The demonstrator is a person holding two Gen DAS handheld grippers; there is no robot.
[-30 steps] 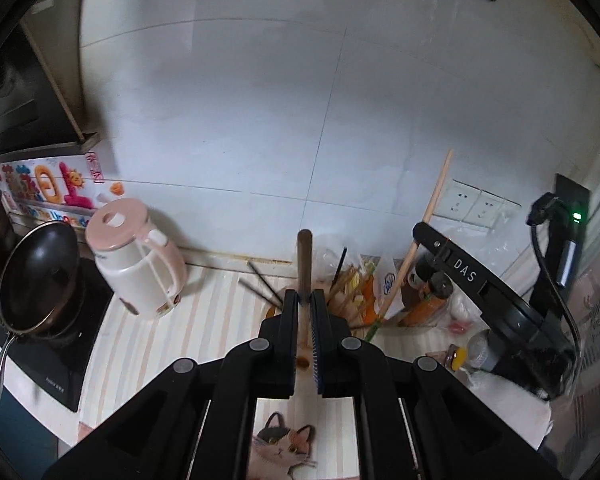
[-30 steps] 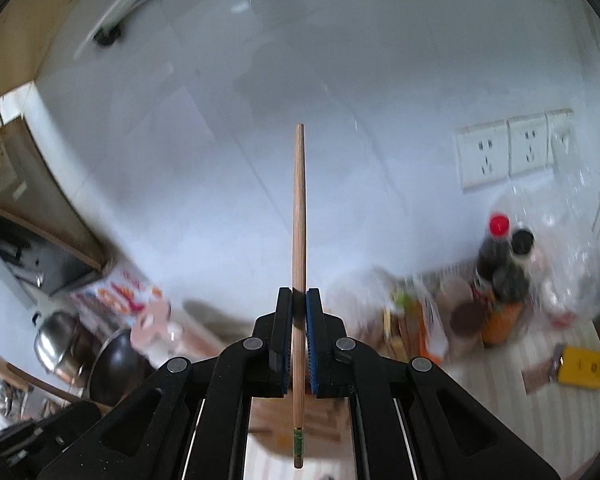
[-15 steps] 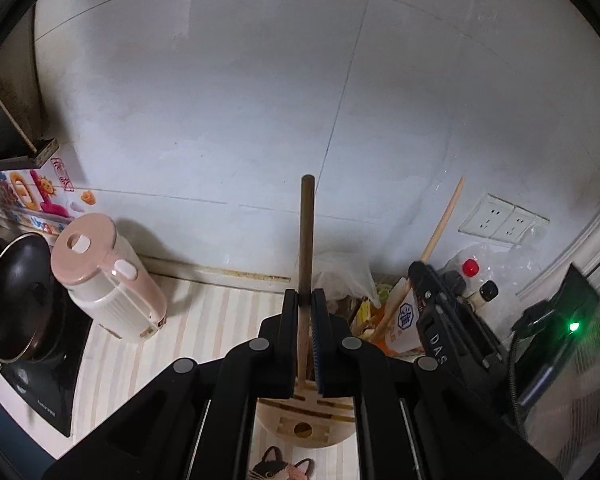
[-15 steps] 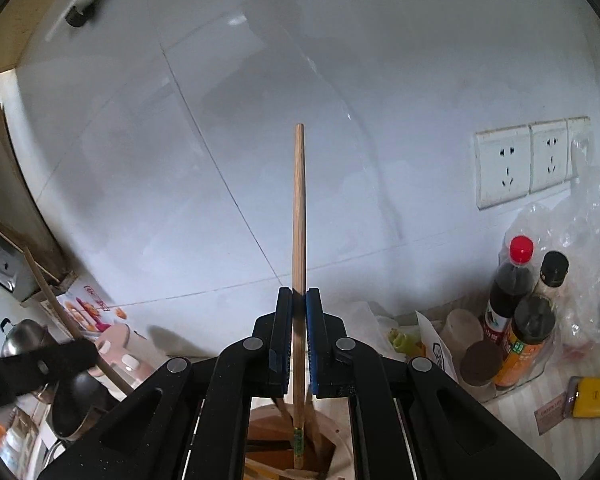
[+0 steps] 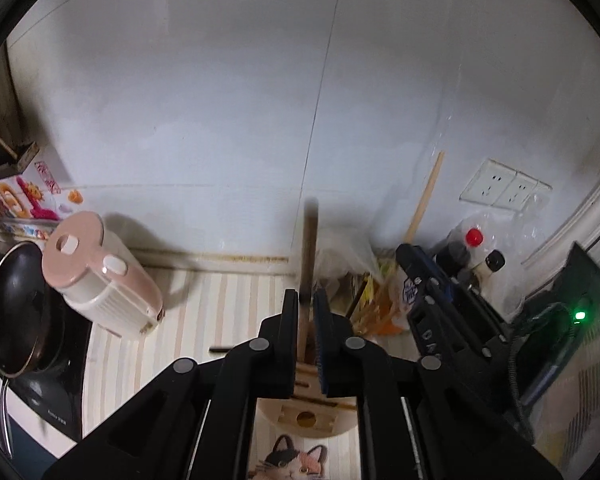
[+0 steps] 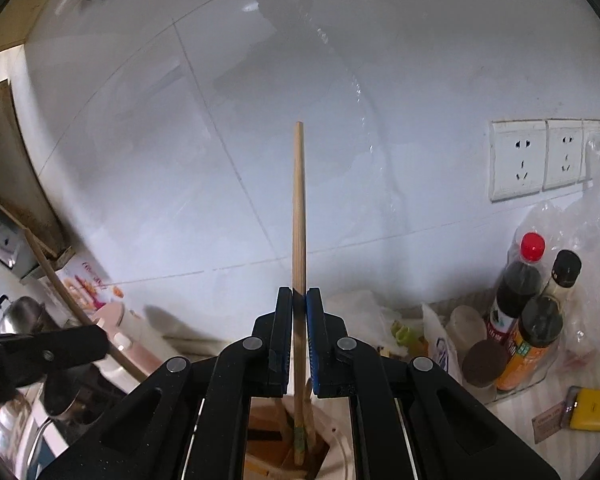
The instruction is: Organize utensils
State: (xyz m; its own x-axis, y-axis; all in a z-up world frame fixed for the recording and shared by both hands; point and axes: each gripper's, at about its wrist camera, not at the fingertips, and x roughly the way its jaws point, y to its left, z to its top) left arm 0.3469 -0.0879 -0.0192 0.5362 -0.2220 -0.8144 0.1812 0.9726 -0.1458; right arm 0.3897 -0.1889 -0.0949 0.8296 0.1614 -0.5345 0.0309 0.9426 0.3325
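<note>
Each hand-held gripper, left (image 5: 308, 308) and right (image 6: 299, 308), grips a stick upright over the holder (image 6: 332, 440); release follows insertion.

- left wrist cam: sits behind left gripper (image 5: 308, 304), looks forward and slightly down along the fingers at the white tiled wall (image 5: 220, 100); counter (image 5: 204, 320) fills the lower frame, close range
- pink kettle (image 5: 100, 280) and black pan (image 5: 12, 312) at left of frame, wall sockets (image 5: 504, 188) at right
- right wrist cam: behind right gripper (image 6: 299, 304), same wall (image 6: 220, 140) but tilted up more; sockets (image 6: 540, 156) larger, right of centre, so nearer that side
- bottles (image 6: 532, 312) close at lower right
- overlap: wall, sockets, red-cap bottle (image 5: 474, 237), kettle (image 6: 120, 328), wooden holder (image 5: 306, 420) (image 6: 280, 452) at bottom centre of both
- each cam catches the other gripper: right one (image 5: 440, 300) at right of the left view, left one (image 6: 40, 352) at lower left of the right view
</note>
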